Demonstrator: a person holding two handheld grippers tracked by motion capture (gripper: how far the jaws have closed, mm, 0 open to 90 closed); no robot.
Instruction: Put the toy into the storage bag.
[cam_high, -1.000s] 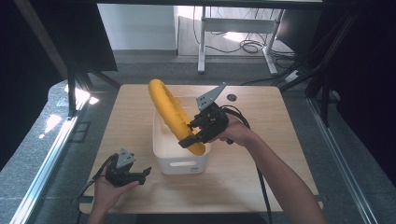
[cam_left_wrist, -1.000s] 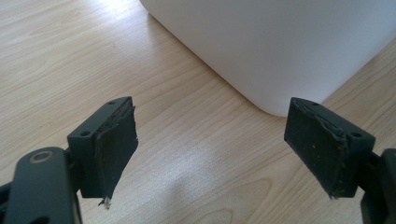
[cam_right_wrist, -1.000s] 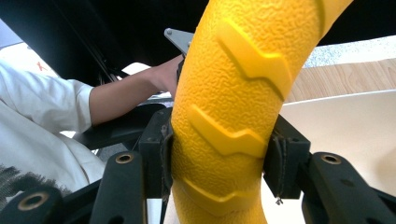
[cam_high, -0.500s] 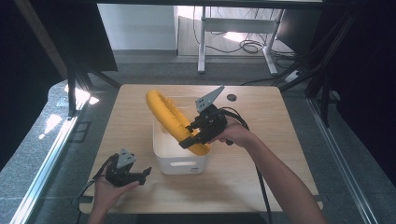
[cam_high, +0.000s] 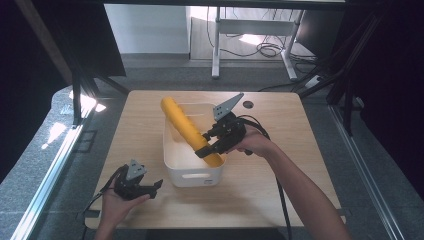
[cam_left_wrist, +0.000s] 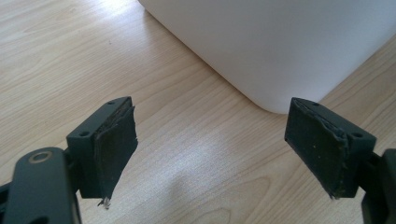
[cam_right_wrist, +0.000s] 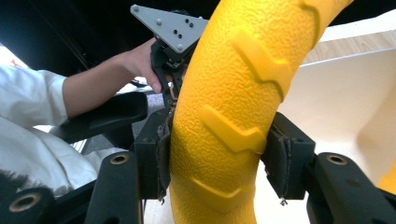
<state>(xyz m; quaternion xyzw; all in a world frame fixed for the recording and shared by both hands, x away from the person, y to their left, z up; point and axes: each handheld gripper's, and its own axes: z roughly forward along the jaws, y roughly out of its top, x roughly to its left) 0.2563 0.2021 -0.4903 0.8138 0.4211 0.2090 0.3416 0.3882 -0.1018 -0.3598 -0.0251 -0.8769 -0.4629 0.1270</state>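
The right gripper (cam_right_wrist: 215, 154) clasps the yellow roller (cam_right_wrist: 233, 102), jaws just easing, pads seemingly touching; the high view shows the open left gripper (cam_high: 150, 189) beside the white bin (cam_high: 192, 172).

yellow roller (cam_right_wrist: 224, 116) ends cut off, white bin (cam_left_wrist: 280, 42) cropped

Black hand-held gripper (cam_high: 216, 142) (grey plate)

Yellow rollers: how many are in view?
1. The yellow roller leans in the white bin, between the right gripper jaws. The bin's inside is partly hidden.
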